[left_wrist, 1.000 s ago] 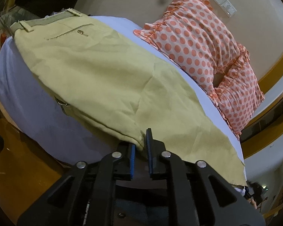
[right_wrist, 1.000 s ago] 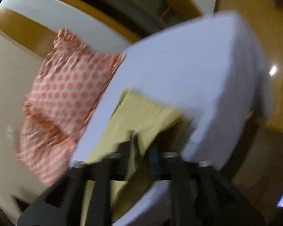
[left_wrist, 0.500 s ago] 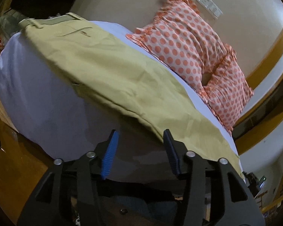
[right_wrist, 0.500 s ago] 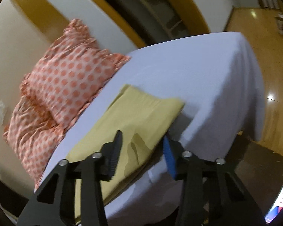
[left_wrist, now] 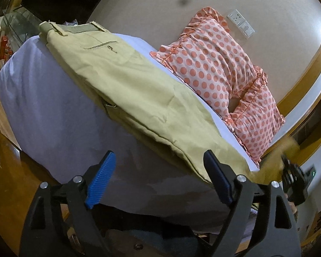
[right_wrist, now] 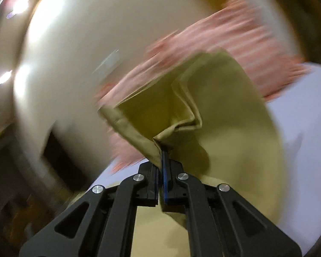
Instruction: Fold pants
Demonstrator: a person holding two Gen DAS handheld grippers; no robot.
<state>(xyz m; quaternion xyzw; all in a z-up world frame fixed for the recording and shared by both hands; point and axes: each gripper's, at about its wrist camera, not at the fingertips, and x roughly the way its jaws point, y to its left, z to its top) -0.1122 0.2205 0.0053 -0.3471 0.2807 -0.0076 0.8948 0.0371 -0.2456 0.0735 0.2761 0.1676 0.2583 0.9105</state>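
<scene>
Khaki pants (left_wrist: 126,85) lie folded lengthwise along the white bed (left_wrist: 42,107), waistband at the far left, legs running to the right. My left gripper (left_wrist: 158,177) is open and empty, just off the near edge of the pants. My right gripper (right_wrist: 161,147) is shut on the hem end of the pants (right_wrist: 182,111) and holds it lifted above the bed; the view is blurred by motion. The right gripper also shows at the right edge of the left wrist view (left_wrist: 293,175).
Two orange polka-dot pillows (left_wrist: 220,68) lean against the beige headboard wall behind the pants. A wall socket (left_wrist: 241,22) is above them. Wooden floor (left_wrist: 8,171) lies left of the bed. A glass cabinet (left_wrist: 15,27) stands at the far left.
My left gripper let go of the pants' edge, opened wide and backed off. My right gripper opened over the leg end, then shut on the hem and is swinging it up.
</scene>
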